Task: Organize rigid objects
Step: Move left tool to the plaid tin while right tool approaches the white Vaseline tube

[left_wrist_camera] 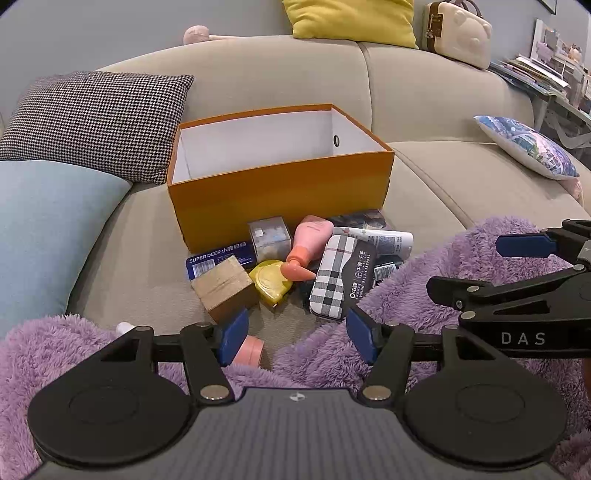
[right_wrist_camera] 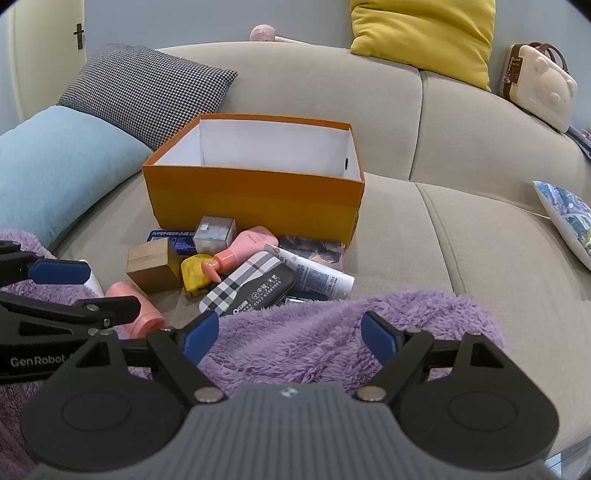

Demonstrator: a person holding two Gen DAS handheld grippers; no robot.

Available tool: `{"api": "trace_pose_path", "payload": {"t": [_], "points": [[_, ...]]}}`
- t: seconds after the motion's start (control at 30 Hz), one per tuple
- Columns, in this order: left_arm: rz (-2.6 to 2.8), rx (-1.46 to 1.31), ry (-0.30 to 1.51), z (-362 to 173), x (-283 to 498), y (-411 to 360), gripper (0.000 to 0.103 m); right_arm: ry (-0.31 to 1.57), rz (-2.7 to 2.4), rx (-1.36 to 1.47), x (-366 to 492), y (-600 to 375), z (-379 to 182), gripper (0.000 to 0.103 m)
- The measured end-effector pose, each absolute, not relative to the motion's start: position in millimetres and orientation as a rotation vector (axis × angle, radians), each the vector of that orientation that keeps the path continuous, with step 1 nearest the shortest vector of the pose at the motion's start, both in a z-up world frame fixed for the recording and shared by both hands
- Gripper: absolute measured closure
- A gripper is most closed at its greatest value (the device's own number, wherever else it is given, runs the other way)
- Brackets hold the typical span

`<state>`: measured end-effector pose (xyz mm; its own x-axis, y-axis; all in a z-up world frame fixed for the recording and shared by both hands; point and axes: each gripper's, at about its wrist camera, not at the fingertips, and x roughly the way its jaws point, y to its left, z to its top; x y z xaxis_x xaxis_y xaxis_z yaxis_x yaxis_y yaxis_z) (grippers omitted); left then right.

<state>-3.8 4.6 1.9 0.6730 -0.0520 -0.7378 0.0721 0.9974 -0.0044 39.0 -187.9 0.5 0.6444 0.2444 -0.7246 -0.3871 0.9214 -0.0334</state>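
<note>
An open orange box [left_wrist_camera: 280, 188] [right_wrist_camera: 255, 199] with a white inside stands on the beige sofa. In front of it lies a pile: a wooden block [left_wrist_camera: 223, 288] [right_wrist_camera: 153, 264], a plaid case [left_wrist_camera: 338, 277] [right_wrist_camera: 247, 286], a pink pump bottle [left_wrist_camera: 308, 243] [right_wrist_camera: 245, 247], a yellow tape measure [left_wrist_camera: 271, 282] [right_wrist_camera: 194, 273], a clear cube [left_wrist_camera: 267, 236] [right_wrist_camera: 214, 230], a white tube [left_wrist_camera: 384, 238] [right_wrist_camera: 317, 273], a blue "SUPER DEER" box [left_wrist_camera: 218, 258]. A pink cup [right_wrist_camera: 136, 308] lies near the purple blanket. My left gripper [left_wrist_camera: 295, 338] is open and empty just before the pile. My right gripper [right_wrist_camera: 288, 336] is open and empty over the blanket.
A fluffy purple blanket [right_wrist_camera: 314, 332] [left_wrist_camera: 443, 280] covers the sofa's front. A light blue cushion [left_wrist_camera: 48, 229], a houndstooth cushion [left_wrist_camera: 96, 122], a yellow cushion [right_wrist_camera: 424, 33] and a printed cushion [left_wrist_camera: 528, 147] lie around. A cream bear case [right_wrist_camera: 539, 88] sits on the backrest.
</note>
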Motion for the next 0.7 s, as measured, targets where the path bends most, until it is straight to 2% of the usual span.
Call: {"api": "trace_pose_path", "payload": {"t": [0.23,0.4,0.7], "points": [[-0.089,0.007,0.843,-1.8,-1.5,4.3,0.043,0.809,0.374,-0.204,42.0,-184.5,-2.6,0.019],[-0.138,-0.042,0.867,-7.5,3.7,7.0,0.049,0.837,0.39,-0.201,46.1,-182.7,-8.0,0.027],[-0.162,-0.101,0.925,-21.4,18.0,13.1,0.05,0.888,0.436,-0.199,60.6,-174.9,-20.1,0.042]]}}
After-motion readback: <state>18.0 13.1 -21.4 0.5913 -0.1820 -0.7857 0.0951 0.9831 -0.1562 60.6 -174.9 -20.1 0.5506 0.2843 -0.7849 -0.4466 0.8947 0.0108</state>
